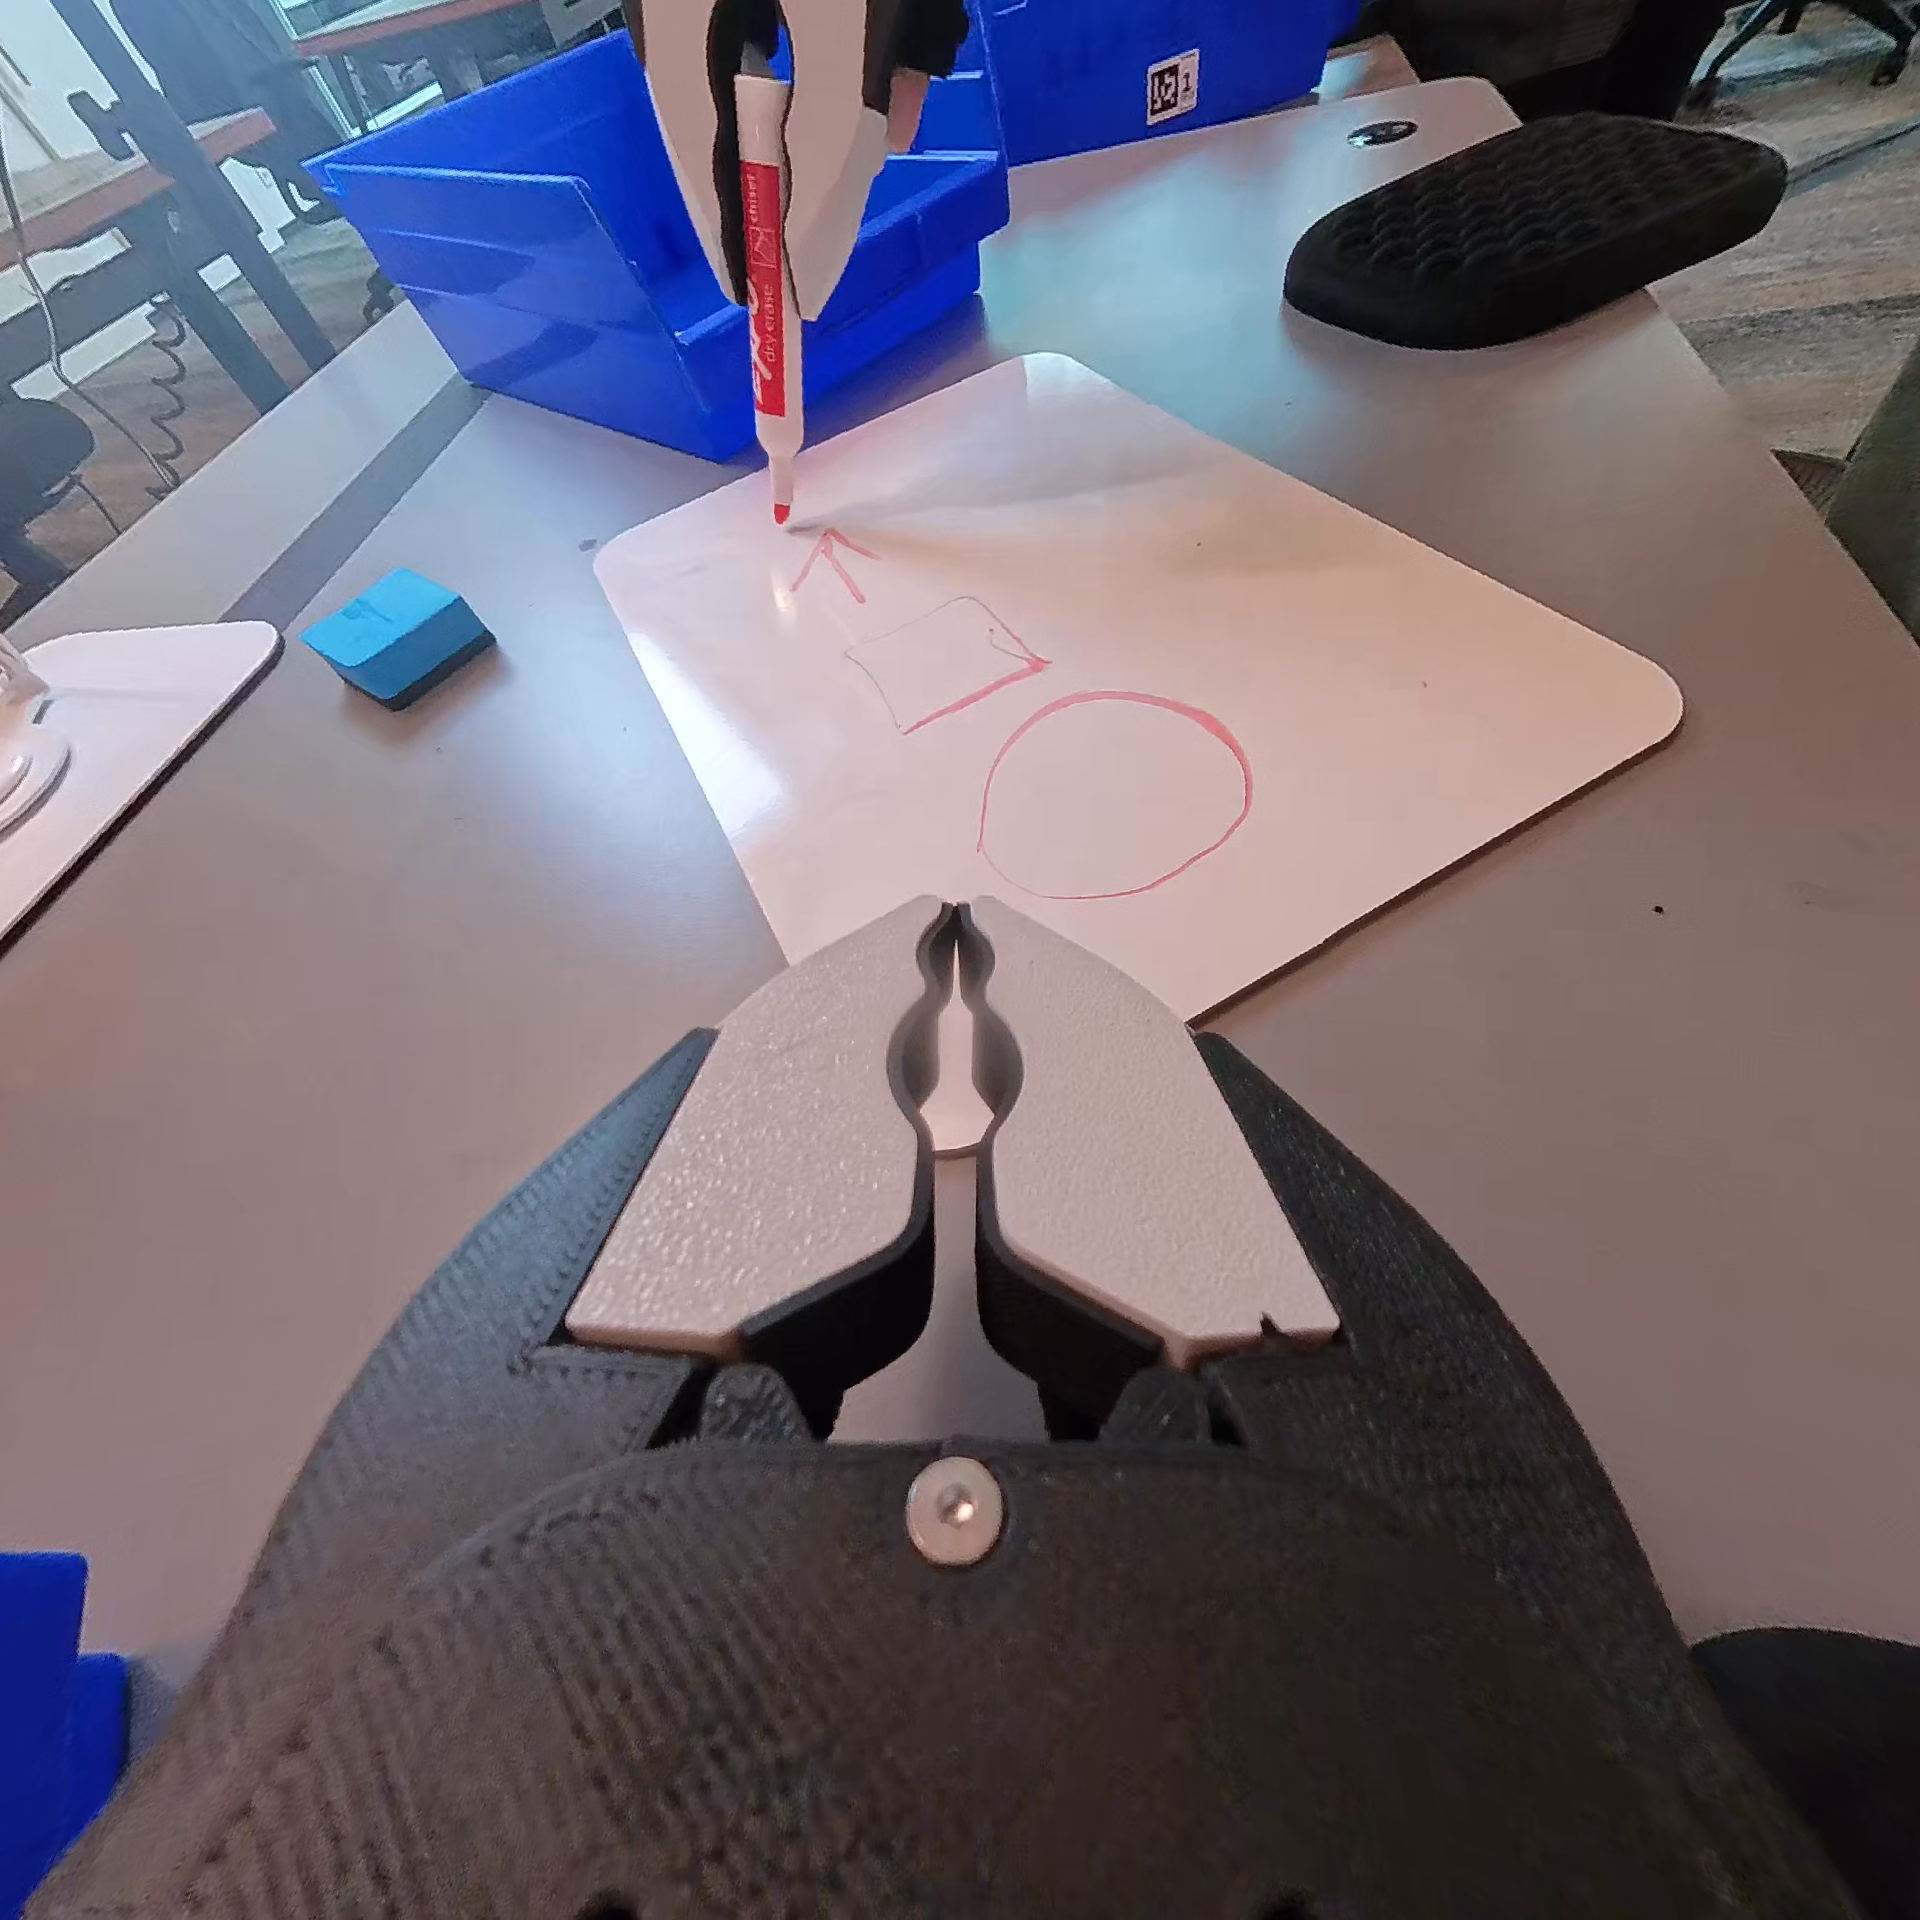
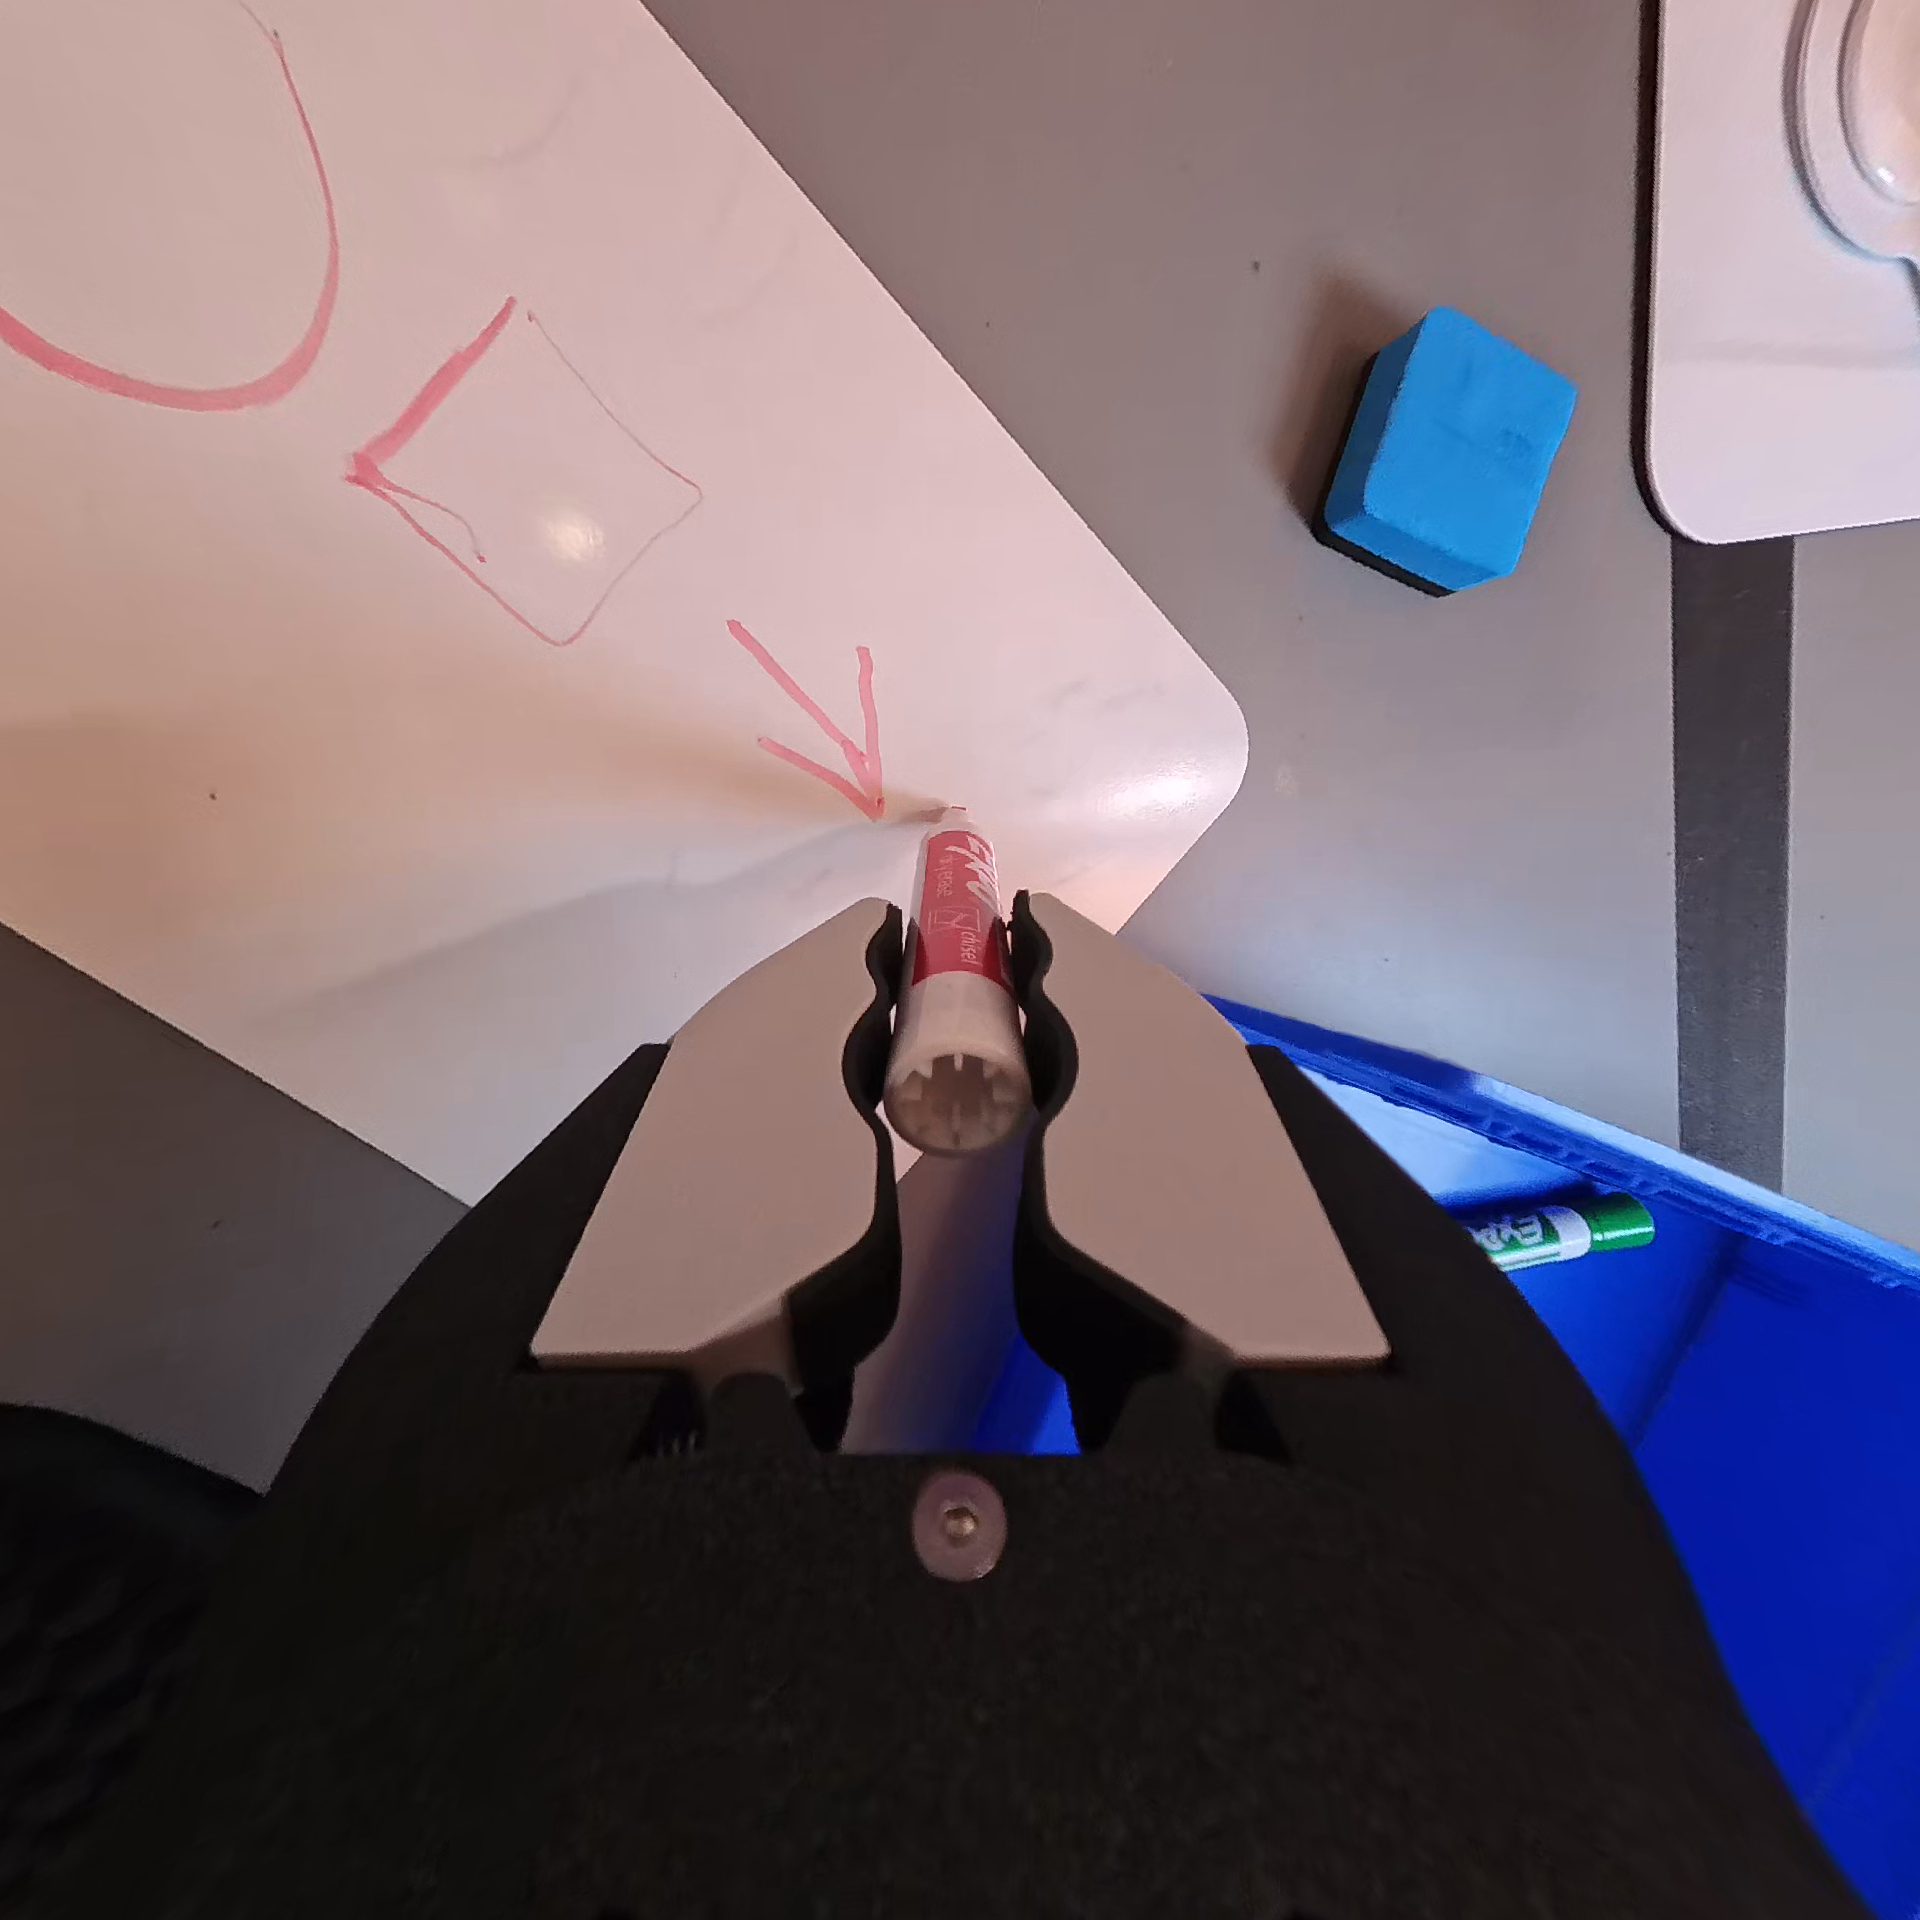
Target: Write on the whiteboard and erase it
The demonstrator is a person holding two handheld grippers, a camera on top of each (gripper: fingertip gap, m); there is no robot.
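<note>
A white whiteboard (image 1: 1299, 665) lies flat on the grey table. It bears red drawings: a circle (image 1: 1117, 795), a square (image 1: 940, 660) and an arrow shape (image 1: 831, 566). My right gripper (image 2: 954, 909) is shut on a red dry-erase marker (image 2: 951, 987), seen upright in the left wrist view (image 1: 769, 312). The marker's tip (image 1: 781, 511) is at the board's far corner, beside the arrow. My left gripper (image 1: 958, 909) is shut and empty, over the board's near corner. A blue eraser block (image 1: 400, 649) lies on the table left of the board; it also shows in the right wrist view (image 2: 1444, 452).
A blue bin (image 1: 644, 281) stands behind the board; in the right wrist view it (image 2: 1662, 1351) holds a green marker (image 2: 1558, 1236). A black oval pad (image 1: 1527, 223) lies at the far right. A second white board (image 1: 114, 727) lies at the left.
</note>
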